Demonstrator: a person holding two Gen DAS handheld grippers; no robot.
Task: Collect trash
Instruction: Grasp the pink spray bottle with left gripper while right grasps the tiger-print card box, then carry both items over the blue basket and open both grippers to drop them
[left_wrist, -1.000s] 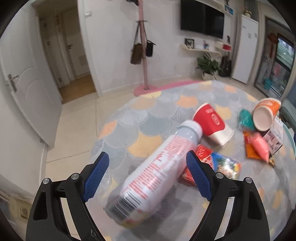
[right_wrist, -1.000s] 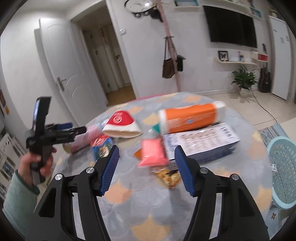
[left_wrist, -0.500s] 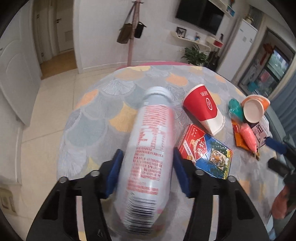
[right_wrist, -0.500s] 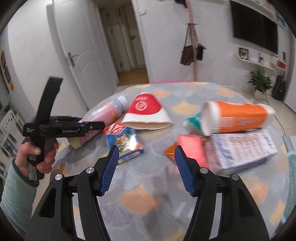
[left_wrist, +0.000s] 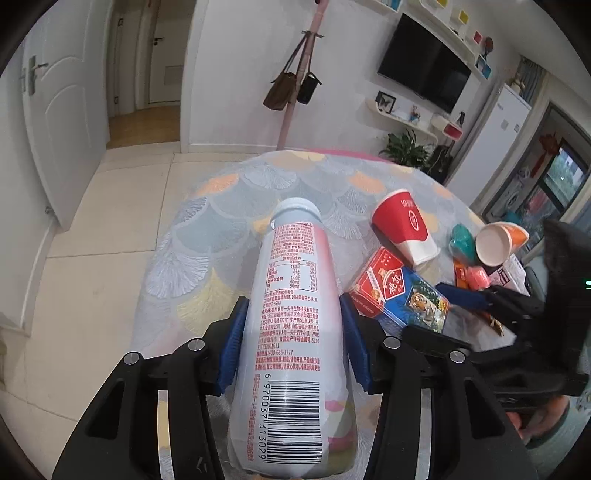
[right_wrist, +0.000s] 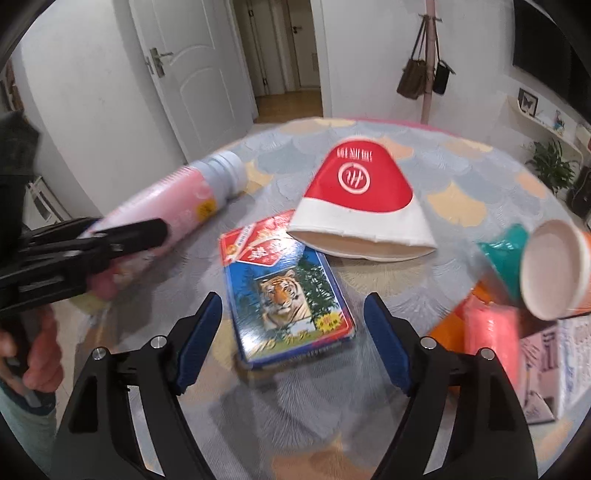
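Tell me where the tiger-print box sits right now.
The tiger-print box lies flat on the table, centred before the open right gripper in the right wrist view, between the red paper cup and the gripped bottle.

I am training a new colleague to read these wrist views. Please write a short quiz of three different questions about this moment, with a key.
1. True or false: the left hand-held gripper is shut on the white bottle.
2. Multiple choice: what lies between the open fingers of the right hand-held gripper?
A. the red paper cup
B. the tiger card box
C. the orange paper cup
3. Fill in: the red paper cup lies on its ____, its mouth toward the right wrist camera.

Key: 1 true; 2 B; 3 side.
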